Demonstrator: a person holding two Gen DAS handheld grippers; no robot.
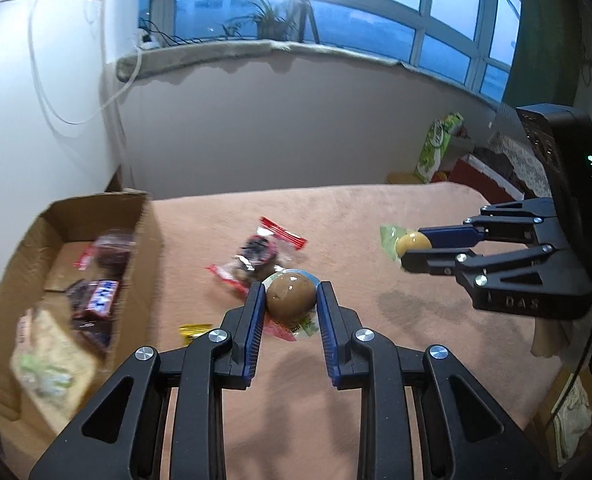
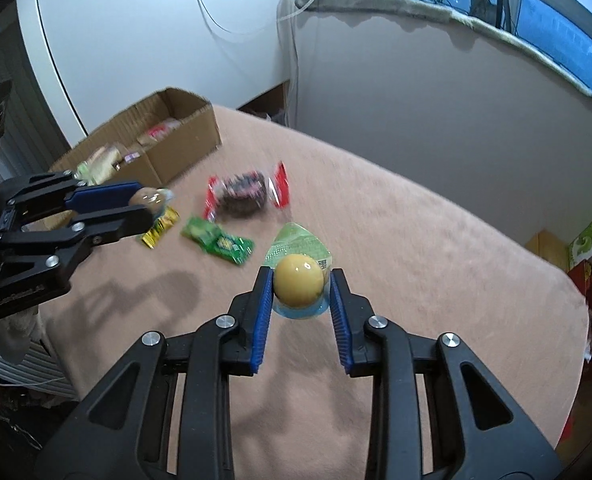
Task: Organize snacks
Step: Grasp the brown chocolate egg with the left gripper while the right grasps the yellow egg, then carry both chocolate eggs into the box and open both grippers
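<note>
Looking across the pink-covered table (image 2: pixel 435 280), we see the cardboard box (image 1: pixel 76 216) at its far left corner, snacks inside. Our left gripper (image 1: pixel 290 300) clamps a brown packaged egg (image 1: pixel 291 295); our right gripper (image 2: pixel 300 286) clamps a yellow packaged egg (image 2: pixel 299 283), both above the cloth. Only the right view shows the green packet (image 2: pixel 218 244) beside the small yellow one (image 2: pixel 158 230).

Snack packets (image 2: pixel 238 194) lie on the bed (image 2: pixel 415 280), right of the box (image 2: pixel 184 136).
</note>
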